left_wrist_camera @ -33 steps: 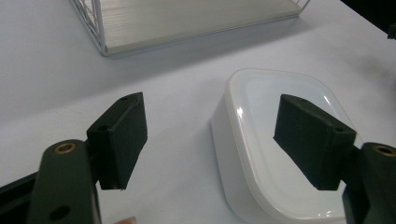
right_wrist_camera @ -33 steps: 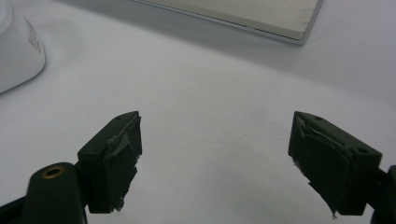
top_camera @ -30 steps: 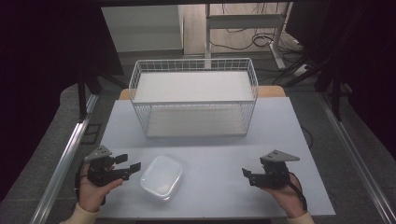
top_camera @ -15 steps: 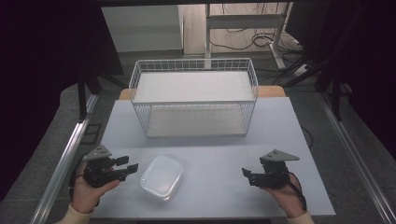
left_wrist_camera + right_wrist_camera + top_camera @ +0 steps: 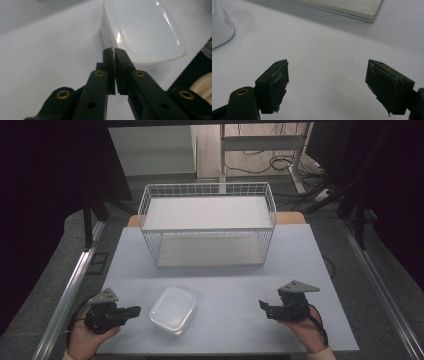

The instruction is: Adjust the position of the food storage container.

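Sitting on the pale desk (image 5: 225,270) between my hands, nearer my left one, the clear plastic container (image 5: 173,310) has not shifted since a second ago. It is a rounded rectangle, glossy, translucent, lid on. My left tool (image 5: 134,311) has just been closing; its jaws now meet with nothing between them, tips just beside the container's rim. My right tool (image 5: 263,307) stays spread and bare. Behind stands a white wire basket (image 5: 207,227) holding a flat white board (image 5: 207,212).
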The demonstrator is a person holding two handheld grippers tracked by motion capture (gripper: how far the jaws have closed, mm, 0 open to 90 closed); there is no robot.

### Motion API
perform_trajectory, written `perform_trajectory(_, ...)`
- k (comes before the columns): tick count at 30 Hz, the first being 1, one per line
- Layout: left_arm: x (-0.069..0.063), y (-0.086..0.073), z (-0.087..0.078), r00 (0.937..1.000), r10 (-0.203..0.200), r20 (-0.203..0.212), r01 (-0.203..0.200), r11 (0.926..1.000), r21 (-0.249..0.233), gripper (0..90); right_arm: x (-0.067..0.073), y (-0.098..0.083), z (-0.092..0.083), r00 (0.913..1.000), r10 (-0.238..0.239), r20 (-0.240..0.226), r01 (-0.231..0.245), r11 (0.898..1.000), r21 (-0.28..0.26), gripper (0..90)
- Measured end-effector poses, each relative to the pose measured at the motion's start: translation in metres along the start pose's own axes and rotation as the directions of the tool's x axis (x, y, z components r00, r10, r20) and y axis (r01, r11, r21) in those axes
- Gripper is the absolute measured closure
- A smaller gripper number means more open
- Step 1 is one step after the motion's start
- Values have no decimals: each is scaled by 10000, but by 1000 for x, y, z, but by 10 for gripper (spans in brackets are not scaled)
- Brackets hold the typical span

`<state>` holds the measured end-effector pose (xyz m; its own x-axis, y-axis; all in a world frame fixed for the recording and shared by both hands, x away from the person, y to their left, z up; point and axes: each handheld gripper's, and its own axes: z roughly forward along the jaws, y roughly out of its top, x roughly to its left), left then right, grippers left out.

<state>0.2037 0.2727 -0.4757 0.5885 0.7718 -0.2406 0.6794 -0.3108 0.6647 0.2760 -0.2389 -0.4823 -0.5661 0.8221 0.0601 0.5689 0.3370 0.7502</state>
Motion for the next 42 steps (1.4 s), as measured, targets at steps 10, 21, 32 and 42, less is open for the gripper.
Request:
perform_trajectory(10, -9, -14, 15, 9982, 131, 578, -168, 9978, 634, 895, 0, -1, 2, 10000, -21, 32, 21, 9999, 143, 191)
perform_trajectory(21, -7, -11, 22, 9980, 152, 613, -196, 9973, 715, 896, 0, -1, 1, 10000, -45, 7, 45, 9999, 142, 191)
perform_trajectory(32, -4, -7, 33, 9974, 140, 713, -205, 9957, 907, 896, 0, -1, 2, 10000, -66, 3, 66, 9999, 151, 193)
perform_trajectory(42, -11, 7, 46, 9942, 466, 965, -566, 9930, 1041, 896, 0, -2, 2, 10000, -54, 38, 53, 9998, 172, 194)
